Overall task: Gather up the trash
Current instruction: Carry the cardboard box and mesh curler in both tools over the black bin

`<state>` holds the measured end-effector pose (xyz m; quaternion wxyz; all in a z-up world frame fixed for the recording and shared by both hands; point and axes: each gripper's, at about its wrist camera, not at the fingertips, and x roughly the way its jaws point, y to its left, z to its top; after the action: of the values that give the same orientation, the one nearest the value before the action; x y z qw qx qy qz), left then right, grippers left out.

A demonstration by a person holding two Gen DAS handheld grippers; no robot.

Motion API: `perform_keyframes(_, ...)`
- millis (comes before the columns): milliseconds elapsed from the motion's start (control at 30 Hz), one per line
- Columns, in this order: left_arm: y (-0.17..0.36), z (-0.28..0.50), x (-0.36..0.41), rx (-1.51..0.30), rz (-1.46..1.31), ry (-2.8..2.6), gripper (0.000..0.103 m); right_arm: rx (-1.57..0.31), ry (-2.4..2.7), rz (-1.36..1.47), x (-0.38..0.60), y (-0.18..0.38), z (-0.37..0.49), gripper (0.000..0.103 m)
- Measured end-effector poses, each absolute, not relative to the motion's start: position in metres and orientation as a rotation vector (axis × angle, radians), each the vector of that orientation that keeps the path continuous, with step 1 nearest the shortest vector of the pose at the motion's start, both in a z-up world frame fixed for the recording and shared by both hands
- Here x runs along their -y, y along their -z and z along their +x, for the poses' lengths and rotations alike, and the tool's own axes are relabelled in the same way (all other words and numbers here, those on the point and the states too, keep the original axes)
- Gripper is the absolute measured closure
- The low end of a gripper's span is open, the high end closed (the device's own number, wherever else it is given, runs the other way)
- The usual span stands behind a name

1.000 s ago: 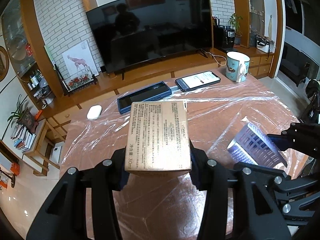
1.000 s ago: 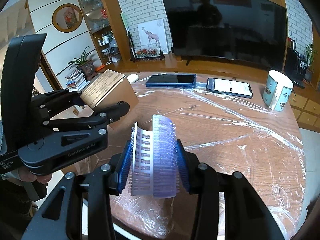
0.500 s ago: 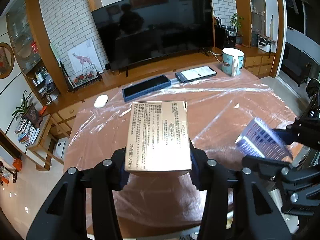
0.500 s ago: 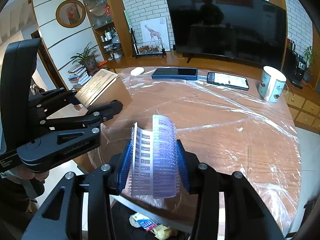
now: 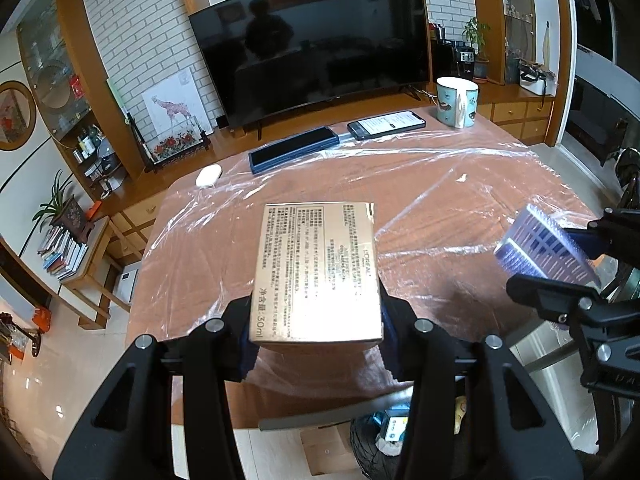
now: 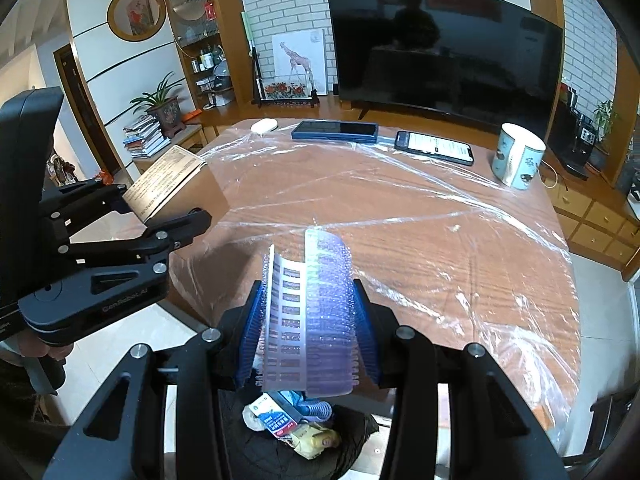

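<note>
Right now the left gripper [image 5: 316,340] is clamped on a gold carton [image 5: 316,268] over the table's [image 5: 440,208] near edge, while the right gripper [image 6: 306,340] pinches a curled purple plastic sheet [image 6: 312,312] above the black trash bin [image 6: 296,440].

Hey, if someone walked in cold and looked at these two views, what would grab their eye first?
Probably the shiny gold cardboard box clamped in the left claw above the plastic-wrapped wooden table. Next, the curled translucent purple plastic sheet pinched in the right claw, held over the black trash bin below the table's near edge. Behind it all, the big dark curved television fills the brick wall.
</note>
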<state>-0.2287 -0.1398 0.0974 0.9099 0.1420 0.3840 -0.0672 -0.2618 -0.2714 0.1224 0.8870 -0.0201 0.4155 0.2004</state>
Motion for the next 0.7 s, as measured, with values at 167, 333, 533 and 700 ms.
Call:
perform_keyframes(167, -0.095, -0.239, 0.142, -0.798, 0.299, 0.138, 0.054, -0.863, -0.383, -0.106, 0.271, -0.122, -0.274, 0.061)
perform_keyframes(333, -0.090, -0.253, 0.144, -0.808, 0.304, 0.135, 0.054, -0.859, -0.365, -0.157, 0.272, -0.122, -0.286, 0.061)
perform_keyframes(533, -0.082, -0.268, 0.146, -0.820, 0.308, 0.143, 0.054, -0.857, -0.363, -0.219, 0.270, -0.119, -0.300, 0.061)
perform_keyframes(700, -0.075, -0.280, 0.146, -0.843, 0.309, 0.153, 0.054, -0.857, -0.371, -0.248, 0.267, -0.116, -0.311, 0.061)
